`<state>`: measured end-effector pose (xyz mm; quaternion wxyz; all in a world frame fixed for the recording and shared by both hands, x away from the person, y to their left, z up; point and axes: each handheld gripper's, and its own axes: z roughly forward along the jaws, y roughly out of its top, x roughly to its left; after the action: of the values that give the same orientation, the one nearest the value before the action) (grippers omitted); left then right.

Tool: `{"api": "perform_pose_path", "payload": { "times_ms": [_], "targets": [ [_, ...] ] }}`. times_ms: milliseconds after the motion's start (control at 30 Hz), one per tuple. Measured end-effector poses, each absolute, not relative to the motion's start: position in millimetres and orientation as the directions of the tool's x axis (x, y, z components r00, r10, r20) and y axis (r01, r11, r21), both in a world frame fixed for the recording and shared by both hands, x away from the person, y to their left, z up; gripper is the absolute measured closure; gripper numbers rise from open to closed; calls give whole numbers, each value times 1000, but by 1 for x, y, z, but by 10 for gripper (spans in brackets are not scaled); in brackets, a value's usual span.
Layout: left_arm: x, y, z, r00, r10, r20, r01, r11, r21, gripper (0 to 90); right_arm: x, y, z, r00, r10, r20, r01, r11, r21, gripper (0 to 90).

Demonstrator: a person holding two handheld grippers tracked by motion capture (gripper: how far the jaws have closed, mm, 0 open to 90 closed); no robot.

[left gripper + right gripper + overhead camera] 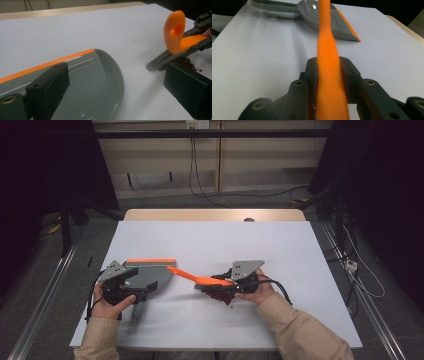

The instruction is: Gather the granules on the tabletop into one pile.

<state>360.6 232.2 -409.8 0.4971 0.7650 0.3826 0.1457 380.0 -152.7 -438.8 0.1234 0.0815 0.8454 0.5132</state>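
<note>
Right now the right tongs [235, 281] are clamped on the orange handle of a small brush [200, 279], whose grey bristles sit against a little heap of dark red crumbs [220, 295] on the white surface [210, 240]. Beside the brush, on the person's left, a grey dustpan [150, 276] with an orange lip lies flat, its lip along the side away from the person. The left tongs [131, 292] sit at the dustpan's handle end, but whether they pinch it cannot be told: the left gripper view shows the two jaws standing apart over the pan's bowl. From here the sweep could scatter the crumbs, since the heap lies well apart from the dustpan and the lip does not face it; a fast stroke would likely fling bits past the pan. The pan might also slide if it is not held. The right gripper view shows the pads pressing both sides of the handle, which the high view leaves unclear. The left gripper view shows the bristles and the handle's hanging loop.
</note>
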Motion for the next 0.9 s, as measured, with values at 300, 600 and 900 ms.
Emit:
{"api": "perform_pose_path", "payload": {
  "times_ms": [300,600,900],
  "targets": [
    [361,232,-411,664,730,-162,444,-210,871,63,384,-156,-432,-925,373,-72,82,382,921,714],
    [362,231,-411,667,727,-161,445,-216,869,63,377,-153,-421,-814,574,88,265,233,936,713],
    [360,229,-409,673,723,-156,437,-219,872,63,350,-116,-419,-700,687,193,356,102,929,713]
  ]
}}
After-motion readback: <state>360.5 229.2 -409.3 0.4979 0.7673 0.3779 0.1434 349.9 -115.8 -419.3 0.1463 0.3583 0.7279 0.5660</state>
